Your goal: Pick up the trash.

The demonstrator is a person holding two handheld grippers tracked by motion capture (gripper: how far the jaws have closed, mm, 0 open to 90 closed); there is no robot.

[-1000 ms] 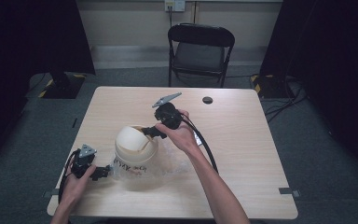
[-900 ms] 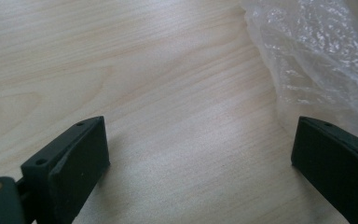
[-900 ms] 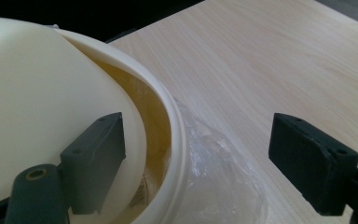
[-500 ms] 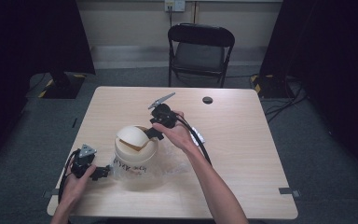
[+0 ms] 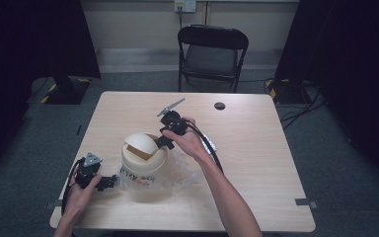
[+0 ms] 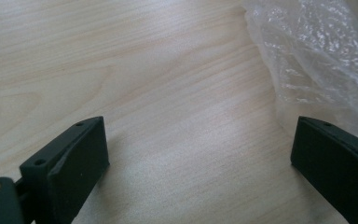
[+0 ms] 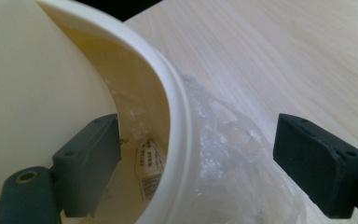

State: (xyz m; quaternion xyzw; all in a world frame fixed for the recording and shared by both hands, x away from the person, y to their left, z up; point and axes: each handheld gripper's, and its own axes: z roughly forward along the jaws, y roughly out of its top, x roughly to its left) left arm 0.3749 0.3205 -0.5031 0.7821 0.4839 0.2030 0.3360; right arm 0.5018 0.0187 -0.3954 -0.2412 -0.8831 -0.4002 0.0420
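A pale wooden rectangular table is seen from above, with a black folding chair stood behind its far edge. Near the table's front left part a cream plastic dome-lidded bin is placed, its swing flap tilted inward, and a clear crinkled plastic bag is spread around and under its base. The right gripper is held at the bin's upper right edge by the right hand. Its jaws have just been opening and are spread wide: in the right gripper view, one jaw is seen inside the lid opening against the flap, the other outside above the bag, and the cream rim is straddled without being pressed. The left gripper is rested on the table just left of the bin, gripped by the left hand. Its jaws are spread apart over bare wood, with the bag's edge beside one jaw. A small dark round hole is set in the tabletop near the far edge.
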